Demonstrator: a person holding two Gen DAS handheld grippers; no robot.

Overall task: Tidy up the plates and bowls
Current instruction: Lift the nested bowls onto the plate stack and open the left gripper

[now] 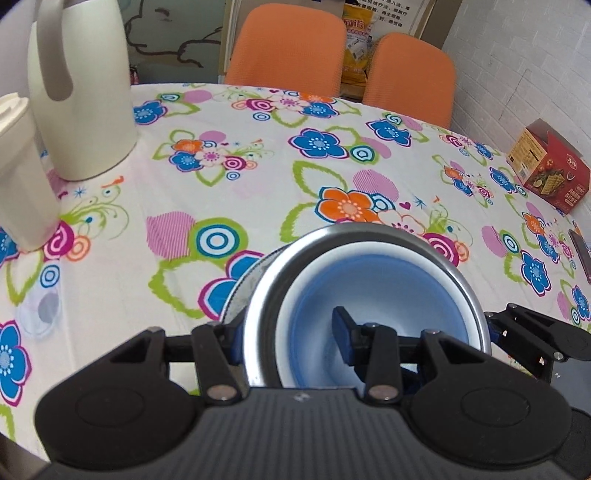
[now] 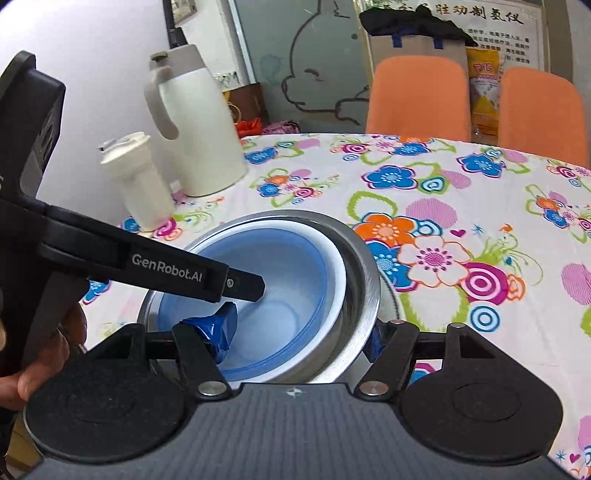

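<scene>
1. Fingers of the left gripper (image 1: 286, 334) pinch the near-left wall of the nested bowls (image 1: 369, 280)
2. Right gripper (image 2: 299, 330) fingers pinch the bowls' opposite wall
3. Bowls sit on the floral tabletop (image 1: 258, 184), well right of the white jug (image 1: 79, 92)

We record a table under a white floral tablecloth (image 1: 258, 192); two orange chairs (image 1: 288, 48) at its far edge; a white brick wall (image 1: 524, 74) to the right; a frosted glass panel (image 2: 314, 62) with a drawn rabbit outline behind; a poster with printed characters (image 2: 480, 18) beside it.
</scene>
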